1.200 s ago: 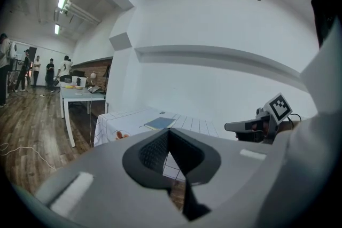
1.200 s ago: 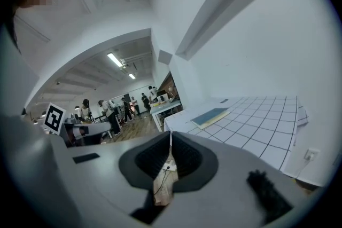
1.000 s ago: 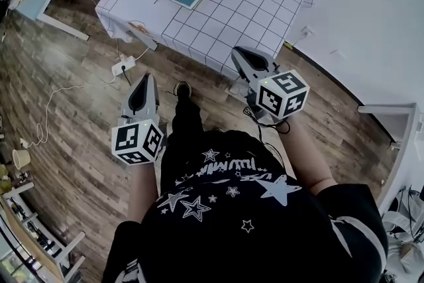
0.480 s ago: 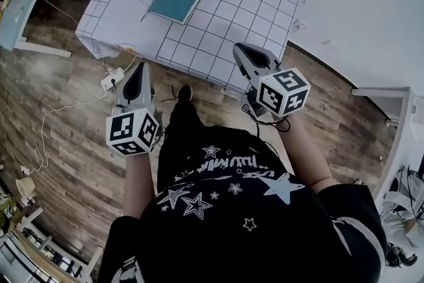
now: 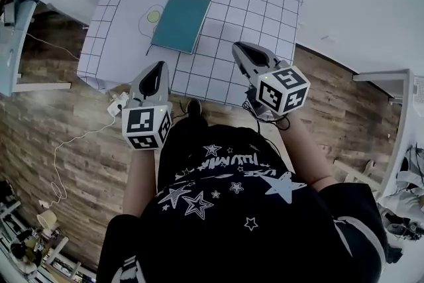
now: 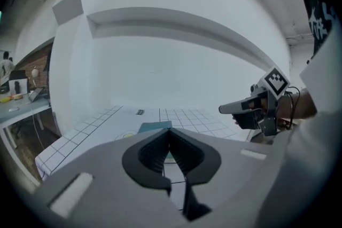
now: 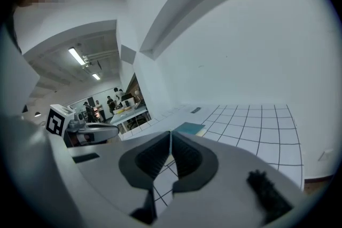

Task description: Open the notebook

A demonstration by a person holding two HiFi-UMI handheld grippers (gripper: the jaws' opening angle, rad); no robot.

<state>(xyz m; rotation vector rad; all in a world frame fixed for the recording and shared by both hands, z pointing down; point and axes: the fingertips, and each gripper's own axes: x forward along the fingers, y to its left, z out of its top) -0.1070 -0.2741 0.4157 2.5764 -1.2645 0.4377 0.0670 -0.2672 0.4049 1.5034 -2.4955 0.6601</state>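
Teal notebook (image 5: 181, 22) closed on table (image 5: 258, 3), left gripper (image 5: 159, 65), right gripper (image 5: 239, 48) jaws clenched, empty

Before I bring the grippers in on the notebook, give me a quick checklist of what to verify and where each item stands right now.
1. Notebook closed and flat on the checked table: ok.
2. Cover free of other things: ok.
3. Left gripper empty: ok, jaws shut on nothing.
4. Right gripper empty: ok, jaws shut on nothing.
5. Grippers at the notebook: not ok, both are at the table's near edge, apart from it.
6. Which edge is the spine: cannot tell.
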